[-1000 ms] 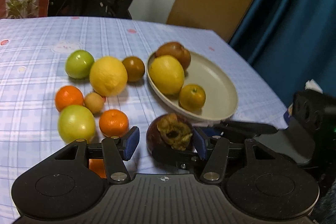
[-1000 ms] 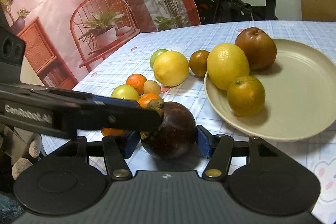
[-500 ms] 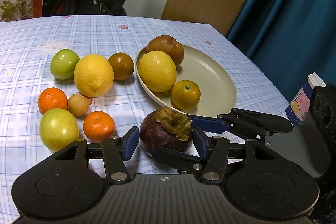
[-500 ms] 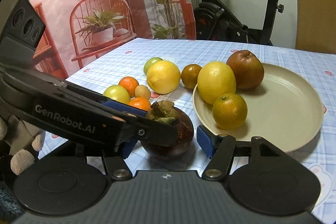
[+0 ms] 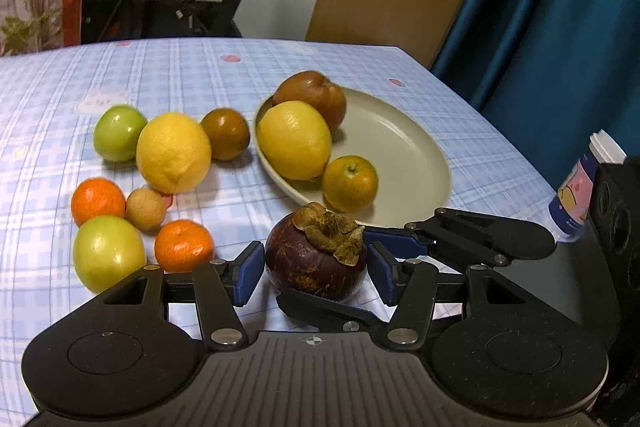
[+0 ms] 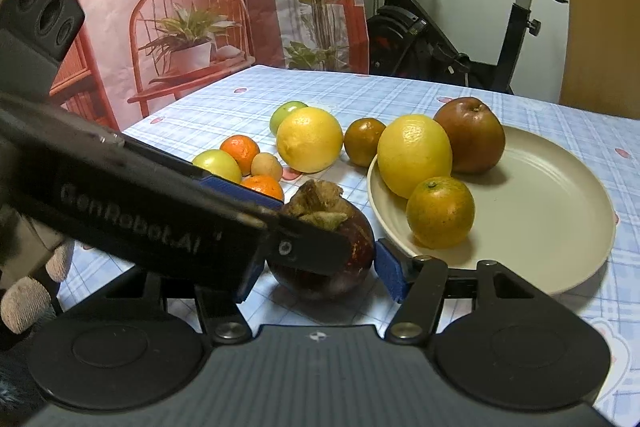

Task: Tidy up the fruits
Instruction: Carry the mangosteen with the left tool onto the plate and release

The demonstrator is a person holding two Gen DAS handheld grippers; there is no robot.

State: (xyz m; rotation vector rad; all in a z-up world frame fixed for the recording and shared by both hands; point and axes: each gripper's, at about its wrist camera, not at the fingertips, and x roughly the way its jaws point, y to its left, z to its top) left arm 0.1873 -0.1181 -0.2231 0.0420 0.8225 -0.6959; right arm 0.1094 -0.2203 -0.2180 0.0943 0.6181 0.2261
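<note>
- The table (image 5: 280,75), under a pale blue checked cloth, carries everything.
- The beige oval plate (image 5: 400,147) lies toward the table's right edge. About half of it is bare, on the side nearest that edge.
- The left gripper (image 5: 314,277) and the right gripper (image 6: 318,275) cross at the table's near edge, both bracketing the same fruit. The blue pads of each sit right at its sides. I cannot tell whether either pair presses on it or only stands against it, because each gripper's fingers hide part of the other's contact.
- 3 fruits are already in the plate: a yellow lemon (image 5: 294,139), a brown-red apple (image 5: 312,95) behind it, and a greenish orange (image 5: 350,183) at the near rim.
- 7 fruits are loose toward the table's middle, left of the plate. The largest is a second yellow lemon (image 5: 173,151).
- The dark purple mangosteen (image 5: 312,267), with its dry brown calyx on top, sits between both sets of jaws, just beside the plate's near rim. Whether it rests on the cloth is unclear.
- The step in hand looks like moving this mangosteen, possibly passing it between hands.
- Next, 1 gripper should hold it firmly while the other opens and backs off. Then it needs carrying over the rim to the bare part, clear of the greenish orange.
</note>
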